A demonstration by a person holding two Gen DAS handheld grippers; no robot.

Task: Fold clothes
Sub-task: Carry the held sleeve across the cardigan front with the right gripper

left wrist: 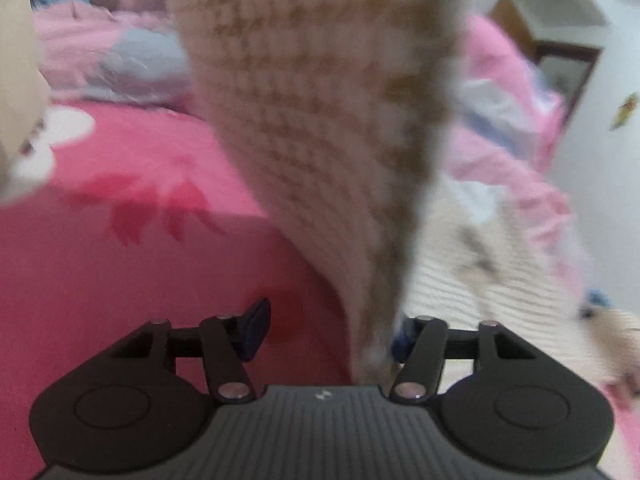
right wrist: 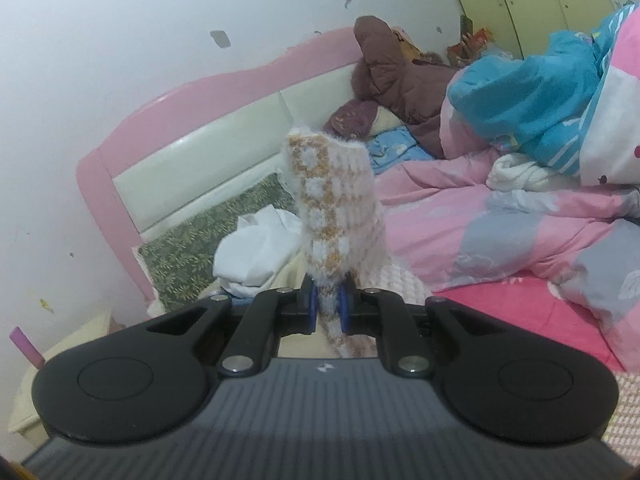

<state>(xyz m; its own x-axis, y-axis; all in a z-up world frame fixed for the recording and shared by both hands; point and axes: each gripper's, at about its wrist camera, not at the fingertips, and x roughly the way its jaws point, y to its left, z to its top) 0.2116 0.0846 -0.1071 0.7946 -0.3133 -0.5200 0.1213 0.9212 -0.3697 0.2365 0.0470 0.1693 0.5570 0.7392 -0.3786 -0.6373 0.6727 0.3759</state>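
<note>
- Knitted garment point(right wrist: 334, 204), cream with orange-brown checks, is pinched by its edge in the right gripper point(right wrist: 329, 308); a strip of it stands up from the blue pads point(right wrist: 312, 312), which are closed on the fabric.
- From the left wrist view the same knitted garment point(left wrist: 320, 120) hangs blurred in mid-air over the pink bedsheet point(left wrist: 120, 240), narrowing toward the near edge of the picture.
- Left gripper point(left wrist: 326, 330) has its jaws apart; the hanging fabric passes between them close against the right finger, and the blur does not let me tell whether it touches a pad. The left pad point(left wrist: 256, 328) stands clear of it.
- Far on the bed lie a pink-and-grey quilt point(right wrist: 500, 232), a brown padded coat point(right wrist: 400, 80) and white cloth point(right wrist: 256, 252), near the pink headboard point(right wrist: 180, 96).
</note>
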